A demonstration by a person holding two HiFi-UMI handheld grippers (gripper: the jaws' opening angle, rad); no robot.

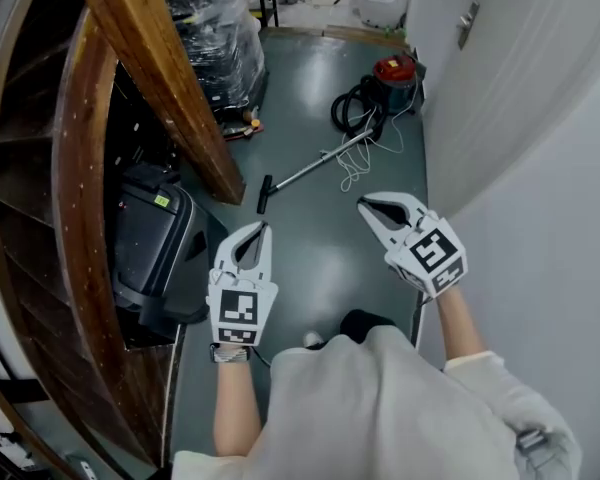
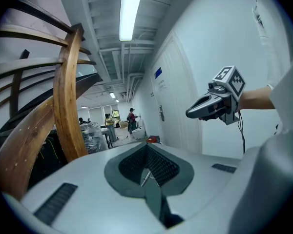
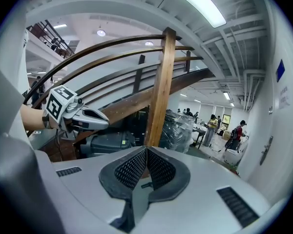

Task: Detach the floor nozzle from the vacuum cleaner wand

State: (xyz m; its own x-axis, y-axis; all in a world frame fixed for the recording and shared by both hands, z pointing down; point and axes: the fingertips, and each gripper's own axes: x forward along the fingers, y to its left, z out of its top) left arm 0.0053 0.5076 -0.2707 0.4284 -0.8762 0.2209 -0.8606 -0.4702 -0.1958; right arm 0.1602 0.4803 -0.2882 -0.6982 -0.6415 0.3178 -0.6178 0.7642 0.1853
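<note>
On the grey floor ahead lies the vacuum's metal wand (image 1: 315, 165), with its black floor nozzle (image 1: 264, 195) at the near end. The wand runs back to a coiled black hose (image 1: 352, 108) and the red canister (image 1: 395, 72) by the wall. My left gripper (image 1: 265, 226) is shut and empty, held in the air short of the nozzle. My right gripper (image 1: 363, 204) is also shut and empty, to the right of the wand. In the left gripper view my shut left gripper (image 2: 147, 147) frames a sliver of the wand (image 2: 145, 175), and the right gripper (image 2: 188, 114) shows at the right. In the right gripper view the left gripper (image 3: 105, 123) hangs beyond my shut right gripper (image 3: 146, 150).
A slanted wooden stair beam (image 1: 165, 78) and curved railings fill the left. A black machine (image 1: 155, 248) stands under them, with a plastic-wrapped stack (image 1: 215, 38) behind. A white wall with a door (image 1: 480, 88) bounds the right. A white cord (image 1: 360, 163) lies by the wand. People stand far off (image 2: 131, 121).
</note>
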